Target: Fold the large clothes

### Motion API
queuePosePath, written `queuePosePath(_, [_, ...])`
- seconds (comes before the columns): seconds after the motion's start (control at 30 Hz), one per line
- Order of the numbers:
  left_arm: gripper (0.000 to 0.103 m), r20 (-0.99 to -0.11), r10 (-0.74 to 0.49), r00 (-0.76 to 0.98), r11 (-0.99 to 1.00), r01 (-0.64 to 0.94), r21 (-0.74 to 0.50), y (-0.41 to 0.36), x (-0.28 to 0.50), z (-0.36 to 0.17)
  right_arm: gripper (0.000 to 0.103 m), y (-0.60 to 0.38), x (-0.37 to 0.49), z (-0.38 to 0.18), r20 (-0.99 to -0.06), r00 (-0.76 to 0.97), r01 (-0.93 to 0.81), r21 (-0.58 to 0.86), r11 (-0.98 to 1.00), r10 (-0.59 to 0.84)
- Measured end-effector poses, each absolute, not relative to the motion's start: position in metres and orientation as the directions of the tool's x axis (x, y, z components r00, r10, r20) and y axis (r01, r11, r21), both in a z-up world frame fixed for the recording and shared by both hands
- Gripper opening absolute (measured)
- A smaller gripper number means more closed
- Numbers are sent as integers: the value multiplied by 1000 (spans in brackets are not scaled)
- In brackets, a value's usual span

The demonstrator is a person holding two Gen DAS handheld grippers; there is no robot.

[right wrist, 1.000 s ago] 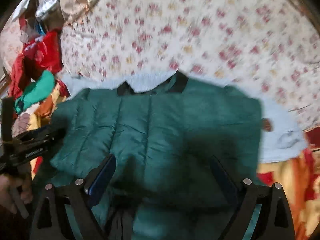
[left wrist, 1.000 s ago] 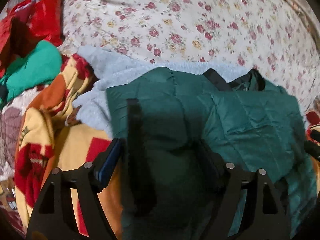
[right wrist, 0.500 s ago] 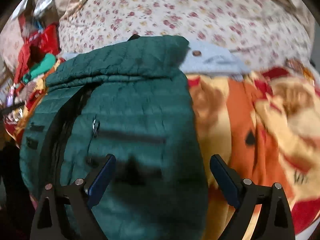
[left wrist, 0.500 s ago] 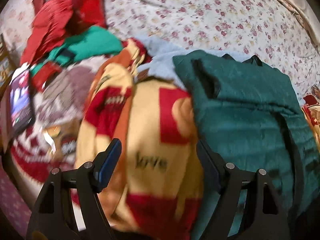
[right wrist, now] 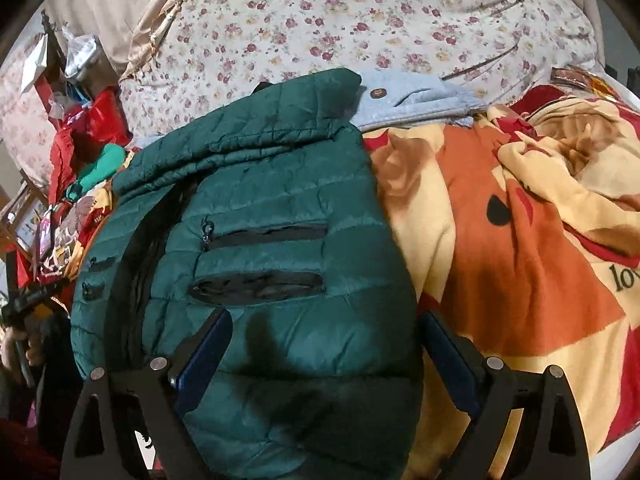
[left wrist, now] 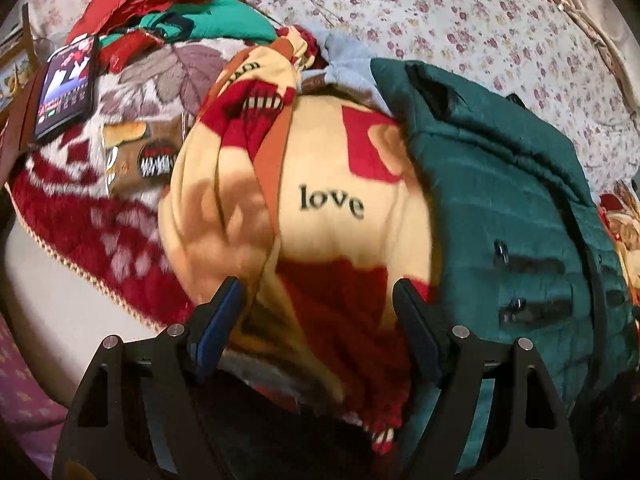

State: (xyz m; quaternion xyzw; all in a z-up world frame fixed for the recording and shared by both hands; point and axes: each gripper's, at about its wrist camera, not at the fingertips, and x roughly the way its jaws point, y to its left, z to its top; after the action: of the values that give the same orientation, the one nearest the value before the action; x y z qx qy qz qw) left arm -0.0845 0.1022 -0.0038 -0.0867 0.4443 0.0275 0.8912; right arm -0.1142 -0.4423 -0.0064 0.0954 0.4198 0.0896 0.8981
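A dark green quilted puffer jacket [right wrist: 272,240] lies on the bed with its upper part folded down and two black zip pockets showing; in the left wrist view it [left wrist: 512,200] lies at the right. My right gripper [right wrist: 324,344] is open and empty, hovering over the jacket's near end. My left gripper [left wrist: 316,312] is open and empty, over the yellow and red "love" blanket [left wrist: 332,200] to the jacket's left. The left gripper also shows small at the left edge of the right wrist view [right wrist: 28,300].
The blanket [right wrist: 520,240] spreads right of the jacket. A light blue garment [right wrist: 408,96] lies behind the jacket. A floral bedsheet [right wrist: 360,20] covers the far bed. Red and teal clothes [left wrist: 180,12], a phone [left wrist: 66,88] and a red patterned rug [left wrist: 80,208] are at the left.
Both grippers pulled back and apart from the jacket: the left swung left over the blanket, the right drew back toward the jacket's near end. The jacket now lies with its top folded down.
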Motion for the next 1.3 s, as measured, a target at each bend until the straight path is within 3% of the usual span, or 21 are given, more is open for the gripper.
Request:
queuePosePath(0.2, [78,-771,-268,578,955,50,-294,82,-110,-10,93,-446,-117,-8,-733,635,-70,260,963,244])
queuePosePath(0.53, [78,-791,-472,390,881,213,-422,32,-114,-39,93,-457,-122,-17,-773,584,-28,284,958,246])
queuePosePath(0.7, [73,-736,-472,486,880,215,-423,48,-130,-14,93,-462,-125,-18,-784,564,-7,308,951,258])
queuePosePath(0.8, [73,-711,-433,554,901,242,-360,52,-130,1,93,-462,-127,-18,-775,569,-18,322,946,275])
queuePosePath(0.97, [73,-775,-370,512,928,246,-280,42,-81,-12,93,-459,-121,-21,-783,556,-16,325,946,278])
queuePosePath(1.1, [72,-756,-522,395,849,322,-419,39,-83,-28,93,-456,-124,-21,-784,555,-35,312,950,278])
queuePosePath(1.3, [72,-734,-588,340,804,347,-483,30,-104,-30,93,-463,-126,-17,-784,555,-23,320,947,278])
